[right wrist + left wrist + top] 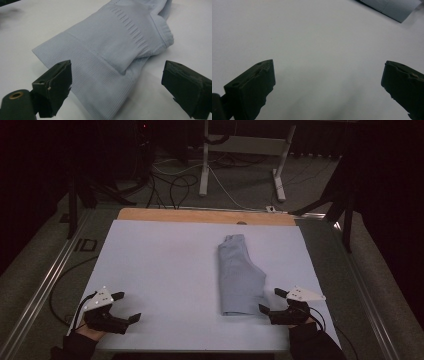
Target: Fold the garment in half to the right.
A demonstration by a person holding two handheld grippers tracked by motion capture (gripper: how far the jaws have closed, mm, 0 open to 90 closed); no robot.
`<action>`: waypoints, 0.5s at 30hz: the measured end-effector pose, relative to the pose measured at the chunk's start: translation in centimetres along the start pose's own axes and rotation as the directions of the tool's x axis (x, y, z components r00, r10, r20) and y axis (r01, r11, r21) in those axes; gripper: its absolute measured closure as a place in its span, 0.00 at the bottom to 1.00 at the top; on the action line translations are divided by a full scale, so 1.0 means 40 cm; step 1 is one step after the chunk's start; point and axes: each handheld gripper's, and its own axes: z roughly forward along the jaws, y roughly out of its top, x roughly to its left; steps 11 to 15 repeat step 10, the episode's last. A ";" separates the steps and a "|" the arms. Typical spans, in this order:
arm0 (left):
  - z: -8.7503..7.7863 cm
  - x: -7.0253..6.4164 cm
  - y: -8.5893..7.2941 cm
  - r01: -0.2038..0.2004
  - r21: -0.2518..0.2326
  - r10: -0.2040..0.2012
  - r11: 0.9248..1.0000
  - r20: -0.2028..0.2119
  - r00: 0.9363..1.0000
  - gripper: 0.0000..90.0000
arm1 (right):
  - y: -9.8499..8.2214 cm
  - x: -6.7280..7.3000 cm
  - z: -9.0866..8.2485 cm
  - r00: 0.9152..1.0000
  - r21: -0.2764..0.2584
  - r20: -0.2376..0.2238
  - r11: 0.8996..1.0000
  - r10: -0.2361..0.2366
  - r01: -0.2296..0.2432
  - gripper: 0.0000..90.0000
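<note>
Seen from the high view, the bench [150, 215] carried a pale sheet [165, 270] over most of its top, with a strip of bare wood showing along the far edge. On the sheet, right of centre, I saw a folded light blue garment [240, 275] lying flat, its long axis running away from the person and its near end a ribbed hem. The left gripper [126, 306] rested at the near left corner of the sheet, well apart from the garment, held by a dark-sleeved hand [87, 332]. In the left gripper view its jaws stood wide apart with nothing between them but bare sheet, and a corner of the garment [392, 7] appeared far off at the top right. The right gripper [270, 301] sat at the near right, just beside the garment's near right corner, its grey plate [305, 295] uppermost. In the right gripper view I found its jaws likewise released and spread, the ribbed hem [100, 82] reaching down between them; whether either jaw touched the cloth I could not tell. The fabric showed a folded upper layer with a row of short vertical pleats. Beyond the bench, on the floor, lay cables [175, 182] and the white legs of a frame [205, 165].
</note>
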 end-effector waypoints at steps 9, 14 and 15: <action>-0.008 -0.012 0.010 -0.009 -0.049 0.009 0.999 -0.001 1.000 0.00 | -0.004 0.004 -0.004 1.000 0.003 0.014 1.000 -0.003 0.003 0.10; -0.009 -0.013 0.011 -0.008 -0.053 0.008 0.999 -0.003 1.000 0.00 | -0.003 0.005 -0.005 1.000 0.002 0.013 1.000 0.003 -0.003 0.10; -0.009 -0.013 0.011 -0.008 -0.053 0.008 0.999 -0.003 1.000 0.00 | -0.003 0.005 -0.005 1.000 0.002 0.013 1.000 0.003 -0.003 0.10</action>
